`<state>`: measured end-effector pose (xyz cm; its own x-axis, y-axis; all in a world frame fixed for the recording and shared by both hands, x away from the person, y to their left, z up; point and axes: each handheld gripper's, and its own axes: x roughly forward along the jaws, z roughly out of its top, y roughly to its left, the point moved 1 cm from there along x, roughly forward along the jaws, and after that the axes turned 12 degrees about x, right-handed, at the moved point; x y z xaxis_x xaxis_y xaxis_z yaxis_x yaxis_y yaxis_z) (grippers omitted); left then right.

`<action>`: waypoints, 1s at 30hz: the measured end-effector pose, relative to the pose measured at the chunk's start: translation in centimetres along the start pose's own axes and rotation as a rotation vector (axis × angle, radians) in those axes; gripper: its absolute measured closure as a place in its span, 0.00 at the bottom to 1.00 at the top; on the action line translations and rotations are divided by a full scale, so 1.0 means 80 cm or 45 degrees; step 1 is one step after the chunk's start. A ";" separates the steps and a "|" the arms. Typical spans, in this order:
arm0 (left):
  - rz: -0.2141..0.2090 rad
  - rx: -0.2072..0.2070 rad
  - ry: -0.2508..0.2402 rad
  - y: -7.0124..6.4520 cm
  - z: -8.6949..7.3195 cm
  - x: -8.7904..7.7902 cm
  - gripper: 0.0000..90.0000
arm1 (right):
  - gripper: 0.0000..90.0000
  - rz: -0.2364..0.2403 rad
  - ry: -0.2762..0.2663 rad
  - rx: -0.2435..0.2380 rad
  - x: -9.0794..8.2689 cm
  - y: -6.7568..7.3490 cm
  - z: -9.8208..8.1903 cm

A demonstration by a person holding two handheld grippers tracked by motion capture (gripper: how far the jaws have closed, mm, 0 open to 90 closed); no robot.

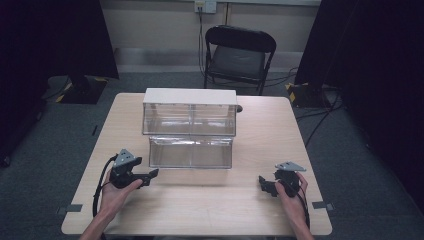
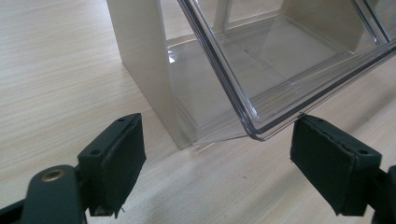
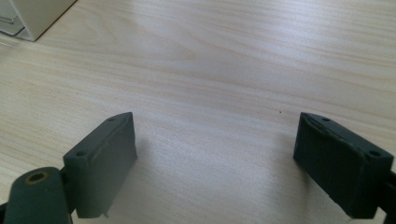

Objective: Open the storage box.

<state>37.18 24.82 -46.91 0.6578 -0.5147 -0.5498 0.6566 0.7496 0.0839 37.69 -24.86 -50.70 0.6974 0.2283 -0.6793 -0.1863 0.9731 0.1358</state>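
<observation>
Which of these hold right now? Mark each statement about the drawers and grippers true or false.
1. The lower drawer is pulled out of the drawer unit. True.
2. The left gripper is clamped on that drawer. False: its jaws stand apart, with the drawer's corner just beyond them.
3. The right gripper has only bare table between its jaws. True.
4. A black chair stands on the table. False: it stands on the floor behind it.
</observation>
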 end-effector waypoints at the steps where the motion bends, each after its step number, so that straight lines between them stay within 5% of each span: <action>1: -0.001 -0.001 0.000 0.000 0.000 0.000 0.20 | 0.14 0.000 0.000 0.000 0.000 0.000 0.000; 30: -0.023 -0.004 -0.051 0.001 0.000 -0.006 0.20 | 0.14 0.001 0.000 0.001 0.000 0.000 0.000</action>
<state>36.92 25.14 -46.68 0.6605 -0.5442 -0.5172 0.6671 0.7415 0.0716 37.70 -24.86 -50.70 0.6972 0.2289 -0.6793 -0.1864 0.9730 0.1365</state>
